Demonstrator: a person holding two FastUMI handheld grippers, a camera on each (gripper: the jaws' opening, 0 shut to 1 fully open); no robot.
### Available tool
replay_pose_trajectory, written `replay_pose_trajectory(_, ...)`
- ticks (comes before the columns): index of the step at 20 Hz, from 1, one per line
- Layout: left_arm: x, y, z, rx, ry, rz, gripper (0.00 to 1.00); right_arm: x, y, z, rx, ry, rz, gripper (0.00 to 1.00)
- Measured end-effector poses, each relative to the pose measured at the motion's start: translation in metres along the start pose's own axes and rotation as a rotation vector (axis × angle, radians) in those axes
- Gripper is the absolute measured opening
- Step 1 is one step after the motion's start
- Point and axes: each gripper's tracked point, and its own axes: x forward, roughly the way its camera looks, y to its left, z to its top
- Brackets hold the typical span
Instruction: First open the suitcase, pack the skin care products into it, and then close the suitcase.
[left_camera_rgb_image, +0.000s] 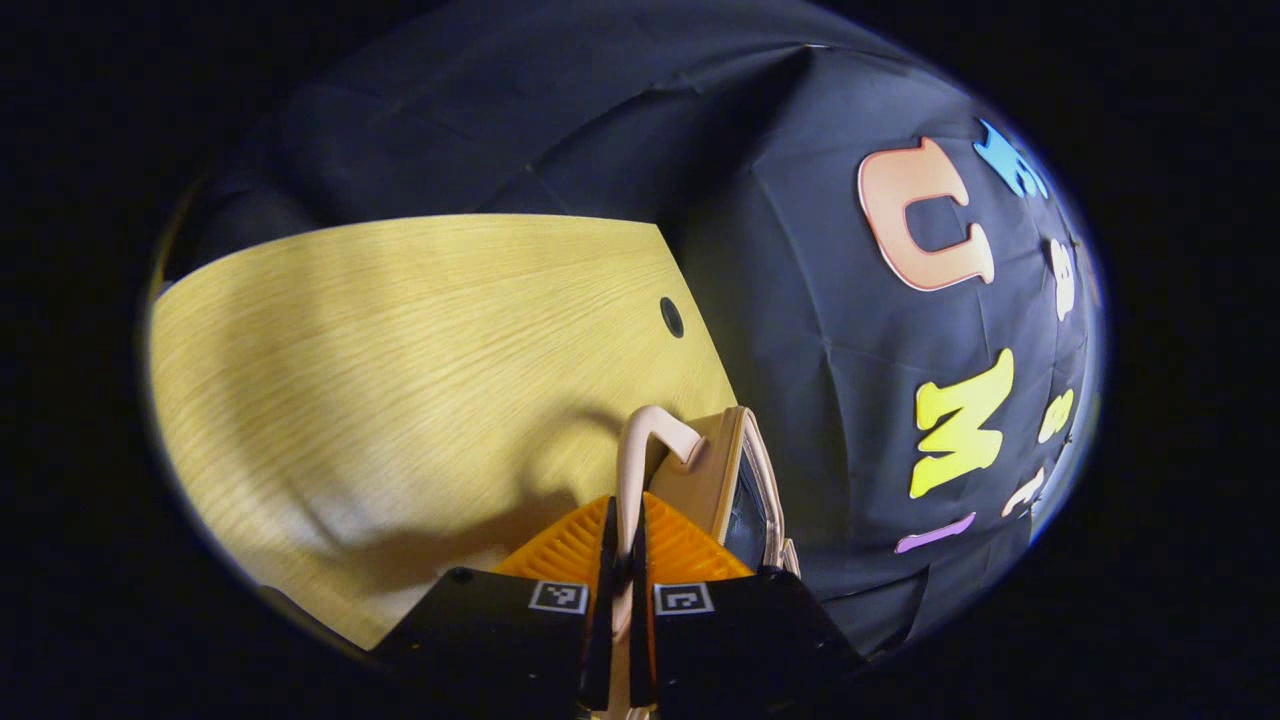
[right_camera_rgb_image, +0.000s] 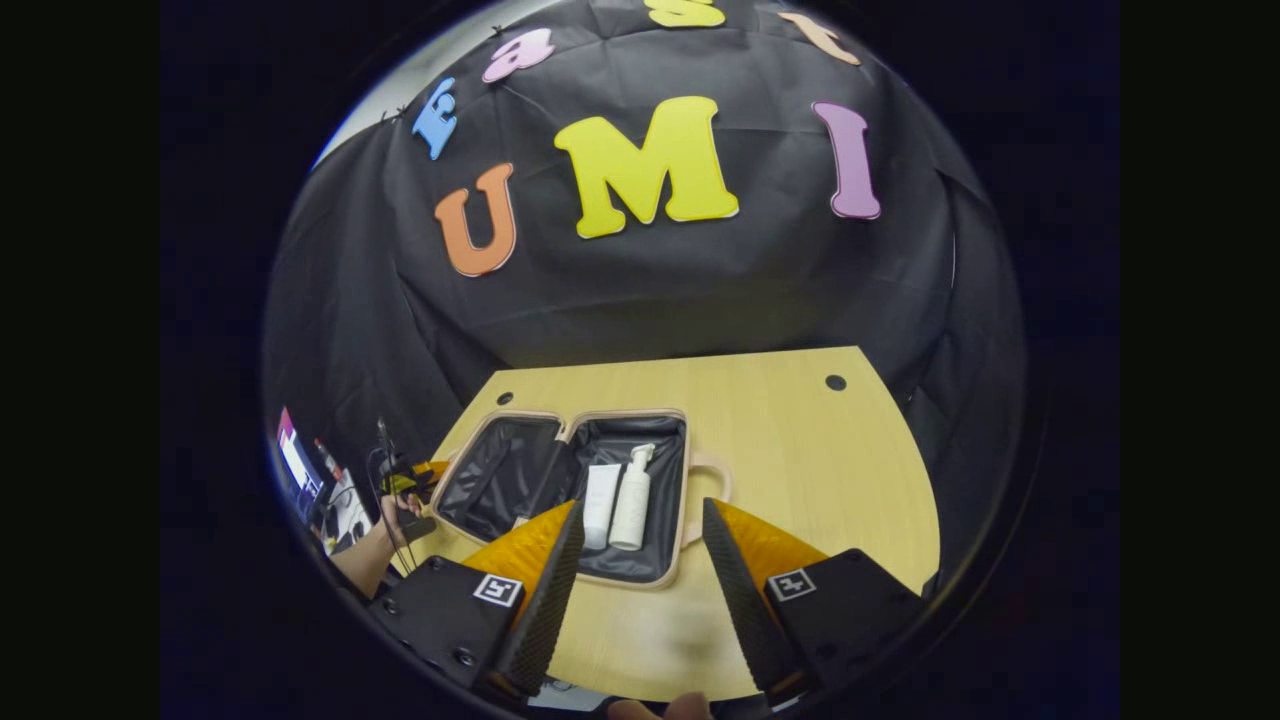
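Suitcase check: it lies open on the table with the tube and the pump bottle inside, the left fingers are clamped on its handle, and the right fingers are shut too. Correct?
Not quite: the right gripper is open, its fingers spread wide in the right gripper view. The rest holds: the suitcase lies open on the table with the tube and pump bottle inside, and the left gripper is clamped on the handle.

Both fisheye views bow strongly at their edges, with the tabletop (left_camera_rgb_image: 380, 340) evenly bright, soft dark shadows across its near part, and sharp focus.
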Motion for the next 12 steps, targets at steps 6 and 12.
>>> replay_pose_trajectory(6, -0.041, -0.092, 0.022, 0.169, -0.106, -0.034, 0.06, -0.021, -0.011, 0.03, -0.05, -0.141, -0.02, 0.71)
replay_pose_trajectory(12, -0.073, -0.208, -0.008, 0.473, -0.265, 0.054, 0.06, -0.054, -0.035, 0.041, -0.075, -0.269, -0.06, 0.71)
